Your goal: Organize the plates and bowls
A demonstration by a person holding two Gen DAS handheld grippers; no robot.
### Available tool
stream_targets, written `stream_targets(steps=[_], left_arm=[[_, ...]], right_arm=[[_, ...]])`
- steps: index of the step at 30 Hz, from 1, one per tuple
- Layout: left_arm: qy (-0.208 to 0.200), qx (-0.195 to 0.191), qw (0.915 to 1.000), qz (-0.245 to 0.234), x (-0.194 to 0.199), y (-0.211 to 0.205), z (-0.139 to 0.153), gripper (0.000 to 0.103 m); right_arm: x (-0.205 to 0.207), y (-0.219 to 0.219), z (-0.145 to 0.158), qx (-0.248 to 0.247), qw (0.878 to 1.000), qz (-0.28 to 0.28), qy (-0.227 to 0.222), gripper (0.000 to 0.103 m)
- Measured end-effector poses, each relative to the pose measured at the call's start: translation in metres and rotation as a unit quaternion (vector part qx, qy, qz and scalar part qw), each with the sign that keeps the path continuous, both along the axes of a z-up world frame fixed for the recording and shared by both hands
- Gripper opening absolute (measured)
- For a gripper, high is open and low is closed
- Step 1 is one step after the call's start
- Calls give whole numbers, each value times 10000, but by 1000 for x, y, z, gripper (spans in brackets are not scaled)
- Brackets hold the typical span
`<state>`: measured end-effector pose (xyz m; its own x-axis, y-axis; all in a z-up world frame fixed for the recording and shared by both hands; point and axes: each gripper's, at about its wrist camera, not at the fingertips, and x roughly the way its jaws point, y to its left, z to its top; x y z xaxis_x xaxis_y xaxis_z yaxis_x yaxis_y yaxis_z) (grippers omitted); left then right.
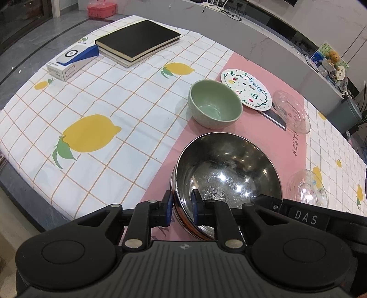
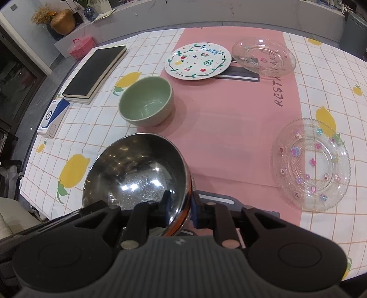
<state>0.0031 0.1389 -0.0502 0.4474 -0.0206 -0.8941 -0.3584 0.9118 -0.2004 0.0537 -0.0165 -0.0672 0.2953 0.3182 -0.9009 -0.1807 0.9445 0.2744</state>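
Observation:
A steel bowl sits on the pink mat at the near edge. My left gripper straddles its left rim and my right gripper its right rim, one blue pad inside and one outside. On both, a slim gap shows between pads and wall, so both stand open. Beyond it is a green bowl. Further back lie a white fruit-pattern plate and a glass plate. A second glass plate lies to the right.
Two stacked black books and a blue-and-white box lie at the far left of the lemon-print tablecloth. The table's near edge runs just under the grippers. A pink case stands on the floor beyond.

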Motion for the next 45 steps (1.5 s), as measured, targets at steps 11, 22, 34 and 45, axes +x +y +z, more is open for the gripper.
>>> stream_targets(steps=[11,22,34,45], left_arm=[[-631,40,9980,-78,-4,4,25,39],[-868,325,9953,-296,15,8,42,40],[-825,539,9938,-509,62,21,37,48],[-585,501,9945,-715,115,35,7,53]], right_arm=[[-5,-1,24,21,9986,194,-495,39],[17,2,44,-2,9961,299,-833,44],[73,20,30,-91,9969,319,-710,47],[124,42,-11,-204,9986,360,-334,47]])
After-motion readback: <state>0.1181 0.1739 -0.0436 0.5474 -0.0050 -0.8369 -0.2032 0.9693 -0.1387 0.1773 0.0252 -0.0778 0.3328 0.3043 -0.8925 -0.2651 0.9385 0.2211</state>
